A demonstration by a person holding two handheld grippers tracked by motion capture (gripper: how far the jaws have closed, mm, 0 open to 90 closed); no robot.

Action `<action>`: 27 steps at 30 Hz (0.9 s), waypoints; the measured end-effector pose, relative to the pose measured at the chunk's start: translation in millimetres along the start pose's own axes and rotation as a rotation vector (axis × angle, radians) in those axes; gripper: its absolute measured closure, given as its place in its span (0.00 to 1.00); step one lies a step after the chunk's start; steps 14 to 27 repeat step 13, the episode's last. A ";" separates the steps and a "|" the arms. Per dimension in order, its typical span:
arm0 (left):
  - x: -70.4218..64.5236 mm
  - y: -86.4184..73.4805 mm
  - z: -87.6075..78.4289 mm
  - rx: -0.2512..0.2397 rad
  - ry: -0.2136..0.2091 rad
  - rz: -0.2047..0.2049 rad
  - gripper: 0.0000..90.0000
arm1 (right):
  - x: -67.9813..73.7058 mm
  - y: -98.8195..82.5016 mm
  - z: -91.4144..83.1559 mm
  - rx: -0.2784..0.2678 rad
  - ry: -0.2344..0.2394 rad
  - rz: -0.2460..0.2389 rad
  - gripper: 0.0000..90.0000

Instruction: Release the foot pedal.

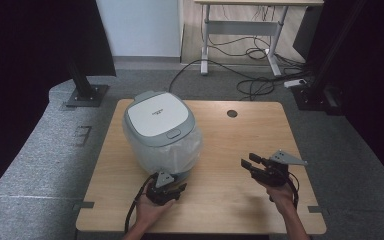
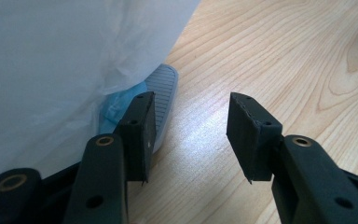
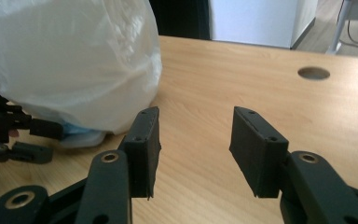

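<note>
Left gripper (image 1: 172, 189): released, nearest, at the front base of the white-lidded grey rice cooker wrapped in clear plastic (image 1: 161, 129). Right gripper (image 1: 250, 163): released, farther right, pointed toward it. Cooker's foot possibly touched; wooden surface (image 1: 230, 190).

Grey carpet floor (image 1: 330, 165); white desk (image 1: 240, 20) behind, cables (image 1: 250, 75) beneath; dark curtains (image 1: 25, 60).

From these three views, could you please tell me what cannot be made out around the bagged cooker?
- Lower body of the white and grey rice cooker: veiled by the translucent plastic bag in the high view.
- Lid lettering: too small, high view.
- Blue patch under the bag: cannot be identified, half covered by plastic, left gripper view.
- Left claw tips: small and dark against the bag, high view.
</note>
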State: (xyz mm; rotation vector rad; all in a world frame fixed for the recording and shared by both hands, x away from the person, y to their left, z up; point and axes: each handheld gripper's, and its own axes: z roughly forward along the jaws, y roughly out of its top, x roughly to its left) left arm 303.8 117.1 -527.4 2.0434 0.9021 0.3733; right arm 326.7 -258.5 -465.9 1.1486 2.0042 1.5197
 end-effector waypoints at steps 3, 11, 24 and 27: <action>-0.1 -0.4 0.1 0.003 -0.004 0.000 0.58 | -2.8 -7.2 -0.7 0.012 -0.009 -0.002 0.57; 0.5 -0.7 -0.5 0.005 -0.006 -0.001 0.58 | -6.4 -14.2 -1.6 0.025 -0.021 -0.002 0.56; 0.7 -0.6 -0.6 0.005 -0.005 0.001 0.58 | -6.4 -13.7 -2.0 0.025 -0.025 -0.005 0.55; 0.7 -0.6 -0.6 0.005 -0.005 0.001 0.58 | -6.4 -13.7 -2.0 0.025 -0.025 -0.005 0.55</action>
